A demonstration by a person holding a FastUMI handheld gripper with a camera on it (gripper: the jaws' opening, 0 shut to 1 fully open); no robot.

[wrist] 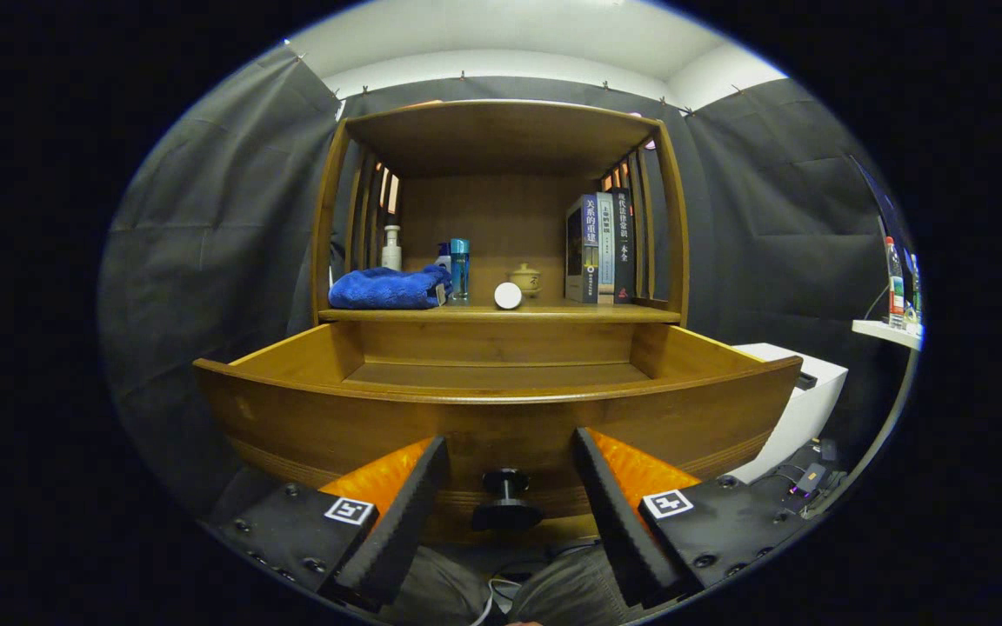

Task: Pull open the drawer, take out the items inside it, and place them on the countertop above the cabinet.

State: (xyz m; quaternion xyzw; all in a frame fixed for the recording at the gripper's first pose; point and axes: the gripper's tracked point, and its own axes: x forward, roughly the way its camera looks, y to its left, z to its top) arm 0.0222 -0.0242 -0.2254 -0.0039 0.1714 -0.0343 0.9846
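booth: dark grey cloth walls hang behind a brown wooden cabinet (501, 217) with an open shelf bay on top and a drawer below.
bench: the flat wooden top of the cabinet, the bench (553, 313), sits just above the drawer and already carries several things.
on the bench: a folded blue towel (388, 289) on one side, a small white pump bottle (391, 248) behind it, a blue cylindrical bottle (459, 269) beside the towel, a small white round object (508, 296) near the front edge, a little tan lidded pot (525, 279) just behind it, and a row of upright books (598, 248) on the other side.
drawer: the wide brown wooden drawer (501, 382) stands pulled well out toward the camera; its round black knob (506, 487) shows on the front panel.
drawer contents: the visible part of the floor looks bare, but the front panel hides the near part, so i cannot tell whether anything is left inside.
claw: the claw (506, 504) is spread wide, its fingers either side of the knob without touching it, gripping nothing.
done: judging by how things lie, the pull-open step is finished.
left: which of the bench items came out of the drawer cannot be told; what remains seems to be checking the hidden front of the drawer and lifting out anything found there.
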